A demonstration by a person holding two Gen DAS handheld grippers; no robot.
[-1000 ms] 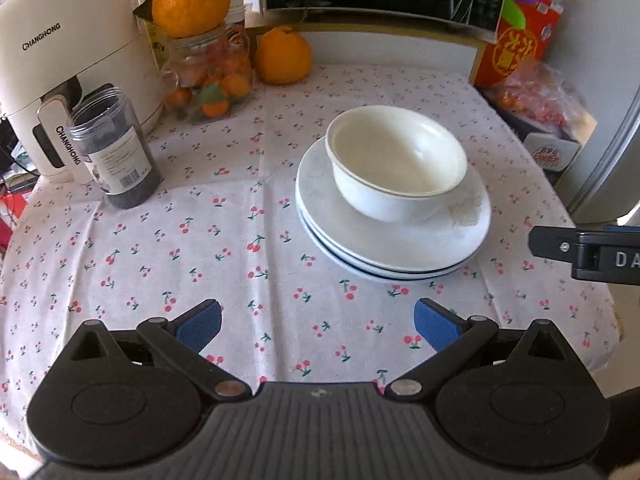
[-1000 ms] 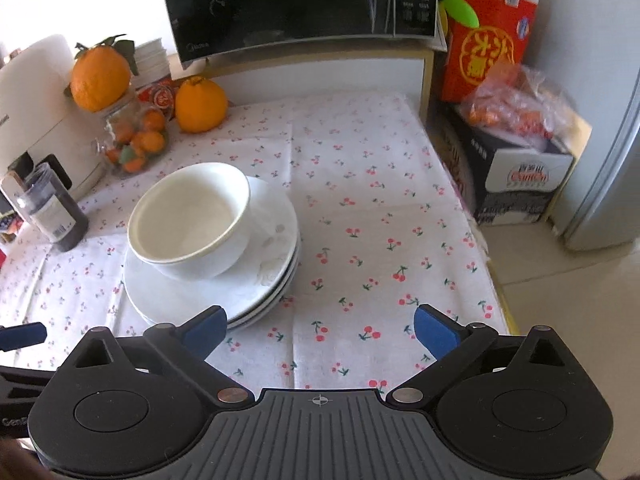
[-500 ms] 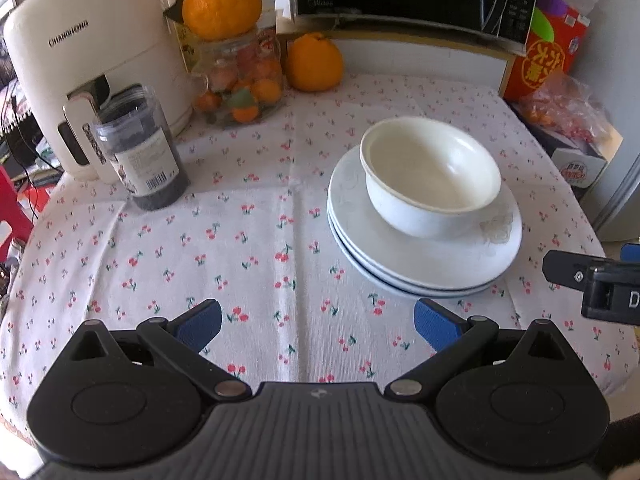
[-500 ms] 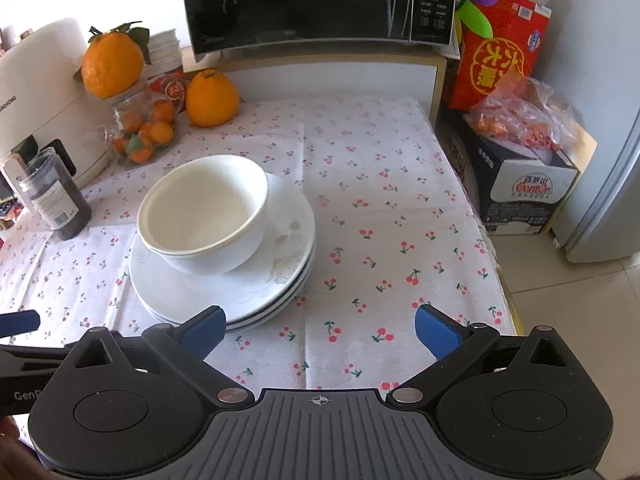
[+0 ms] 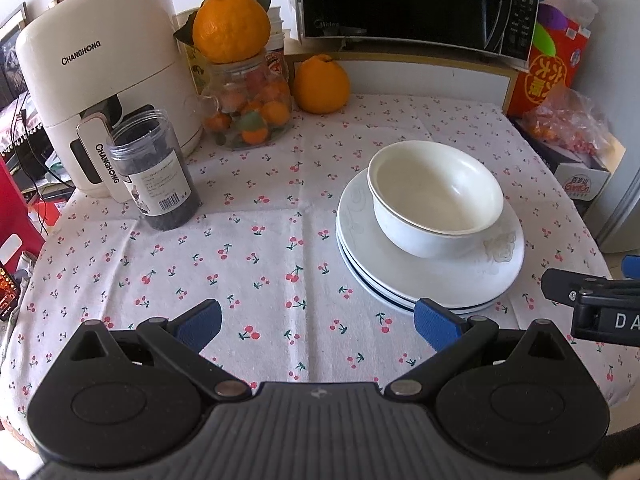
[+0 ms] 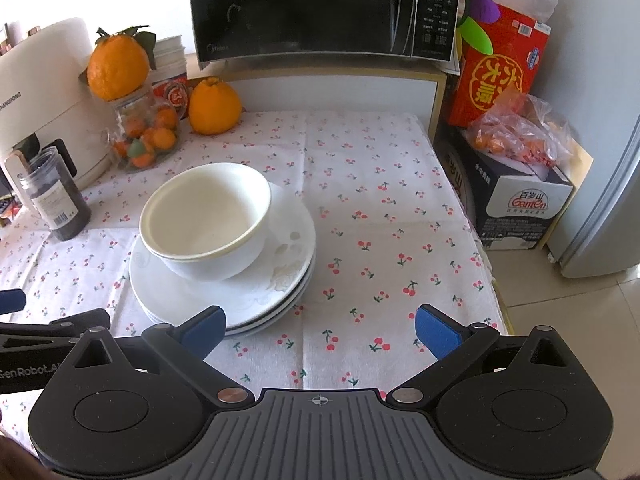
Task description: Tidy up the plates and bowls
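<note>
Two nested white bowls [image 5: 434, 196] sit on a stack of white plates [image 5: 400, 276] on the cherry-print tablecloth; they also show in the right wrist view, bowls [image 6: 208, 220] and plates [image 6: 280, 276]. My left gripper [image 5: 316, 322] is open and empty, above the cloth in front of and left of the stack. My right gripper [image 6: 320, 330] is open and empty, in front of and right of the stack. Each gripper shows at the edge of the other's view.
A white air fryer [image 5: 104, 76], a dark jar [image 5: 156, 168], a glass jar of small oranges [image 5: 248, 112] topped by a big orange, another orange [image 5: 320, 84] and a microwave [image 5: 416, 0] stand at the back. Boxes and a bag [image 6: 516, 132] sit right of the table edge.
Both grippers have drawn back and up from the stack, so it looks farther off. The bowls and plates have not moved. Both stay open.
</note>
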